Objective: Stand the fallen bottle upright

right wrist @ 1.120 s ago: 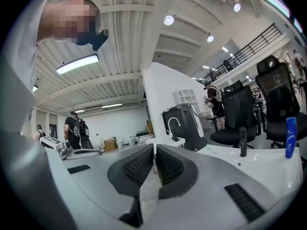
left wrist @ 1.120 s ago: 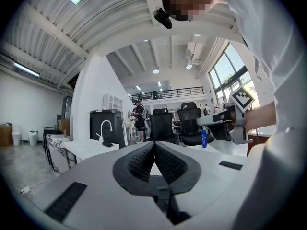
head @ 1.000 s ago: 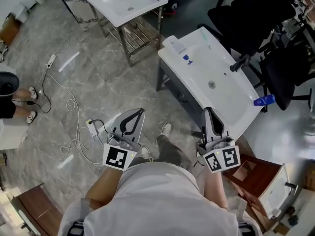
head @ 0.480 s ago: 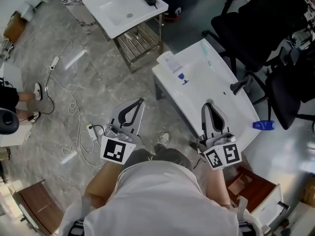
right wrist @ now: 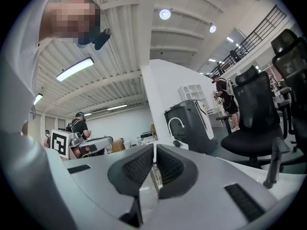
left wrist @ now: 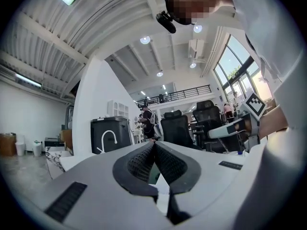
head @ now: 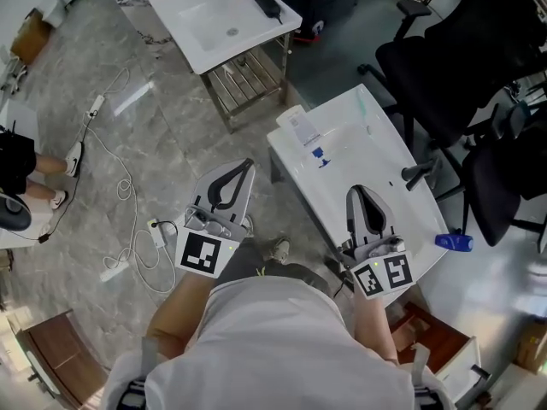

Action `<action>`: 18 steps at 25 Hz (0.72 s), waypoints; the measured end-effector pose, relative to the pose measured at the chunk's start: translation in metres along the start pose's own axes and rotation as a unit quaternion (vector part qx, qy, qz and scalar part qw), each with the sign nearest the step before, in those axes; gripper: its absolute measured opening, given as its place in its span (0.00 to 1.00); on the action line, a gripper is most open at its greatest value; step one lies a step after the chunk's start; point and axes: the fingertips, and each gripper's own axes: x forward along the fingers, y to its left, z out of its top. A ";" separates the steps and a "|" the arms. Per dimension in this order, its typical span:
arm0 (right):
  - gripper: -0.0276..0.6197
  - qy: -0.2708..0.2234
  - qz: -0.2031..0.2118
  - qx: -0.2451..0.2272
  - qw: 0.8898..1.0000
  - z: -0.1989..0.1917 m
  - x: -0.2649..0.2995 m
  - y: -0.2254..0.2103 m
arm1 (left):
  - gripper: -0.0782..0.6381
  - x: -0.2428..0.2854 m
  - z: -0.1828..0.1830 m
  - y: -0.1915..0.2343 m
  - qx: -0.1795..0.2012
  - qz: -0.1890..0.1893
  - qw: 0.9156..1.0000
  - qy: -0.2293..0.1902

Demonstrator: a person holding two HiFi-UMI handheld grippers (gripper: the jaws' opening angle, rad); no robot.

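Observation:
The fallen bottle (head: 451, 242) is blue and lies on its side at the near right end of a white basin counter (head: 342, 190). My right gripper (head: 359, 191) hovers over the counter's near edge, left of the bottle and apart from it, with its jaws shut and nothing between them. My left gripper (head: 245, 166) is over the floor to the left of the counter, shut and empty. In the left gripper view the pads of the left gripper (left wrist: 154, 146) meet. In the right gripper view the right gripper (right wrist: 154, 150) is also closed on nothing.
A black faucet (head: 416, 173), a white box (head: 299, 126) and a small blue item (head: 318, 154) are on the counter. A second basin stand (head: 218, 11) is beyond. Black office chairs (head: 453, 67) crowd the right. Cables (head: 128, 229) lie on the floor; a person's legs (head: 60, 165) stand left.
The counter and bottle have slid lower in the head view as I came closer. The right gripper now reaches over the counter's edge. Both grippers stay shut.

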 end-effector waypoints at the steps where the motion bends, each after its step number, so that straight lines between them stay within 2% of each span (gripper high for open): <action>1: 0.11 0.000 -0.005 -0.003 1.000 0.002 0.004 -0.002 | 0.13 0.005 -0.002 0.003 -0.004 -0.005 1.000 -0.001; 5: 0.11 0.002 -0.036 -0.003 0.999 0.008 0.024 -0.013 | 0.13 0.024 -0.010 0.017 -0.030 -0.031 0.999 0.002; 8: 0.11 0.009 -0.051 -0.001 0.999 0.006 0.039 -0.014 | 0.13 0.037 -0.015 0.029 -0.035 -0.052 0.998 0.004; 18: 0.11 0.039 -0.082 0.028 0.995 -0.032 0.065 -0.034 | 0.13 0.058 -0.057 0.053 -0.060 -0.084 0.994 0.032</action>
